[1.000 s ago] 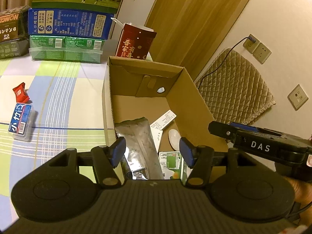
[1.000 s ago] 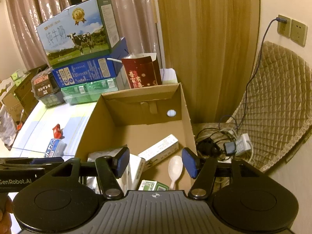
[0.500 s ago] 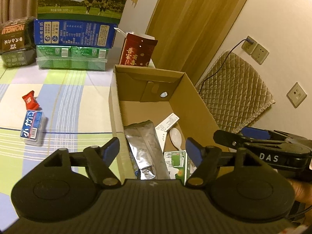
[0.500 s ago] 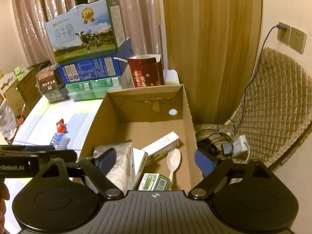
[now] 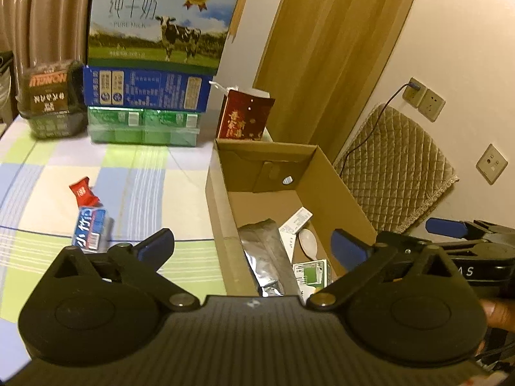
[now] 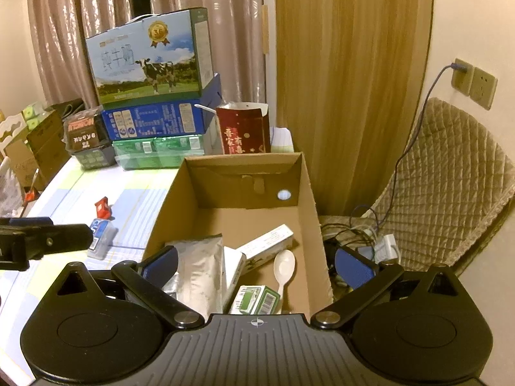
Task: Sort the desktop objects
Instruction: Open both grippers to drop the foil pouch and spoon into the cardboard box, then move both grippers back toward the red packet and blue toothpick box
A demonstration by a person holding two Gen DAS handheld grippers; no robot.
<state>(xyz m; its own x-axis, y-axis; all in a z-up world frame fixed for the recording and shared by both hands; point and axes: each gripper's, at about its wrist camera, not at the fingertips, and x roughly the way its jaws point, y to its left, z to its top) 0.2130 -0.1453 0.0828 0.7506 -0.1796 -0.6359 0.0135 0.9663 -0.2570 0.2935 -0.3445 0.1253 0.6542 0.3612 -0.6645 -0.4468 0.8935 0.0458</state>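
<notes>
An open cardboard box (image 6: 307, 193) (image 5: 334, 189) stands at the table's right edge. Inside lie a silver foil pouch (image 6: 199, 270) (image 5: 264, 257), a white carton (image 6: 268, 244), a white spoon (image 6: 284, 267) (image 5: 307, 241) and a small green-and-white carton (image 6: 257, 299) (image 5: 310, 273). On the checked tablecloth sit a red candy wrapper (image 5: 83, 191) (image 6: 103, 206) and a blue-labelled clear case (image 5: 91, 228) (image 6: 101, 236). My left gripper (image 5: 254, 246) hangs open above the box's near left wall, holding nothing. My right gripper (image 6: 257, 262) is wide open over the box's near end, also holding nothing.
Stacked milk and drink cartons (image 5: 154, 64) and a dark red paper bag (image 5: 244, 119) line the table's far side. A quilted chair (image 6: 450, 173), cables and a power strip (image 6: 370, 241) lie right of the box. A person's fingertip (image 5: 497, 313) shows on the right gripper.
Both grippers have opened wider and drawn back and up from the box. The left wrist view now takes in more of the table and the stacked cartons.
</notes>
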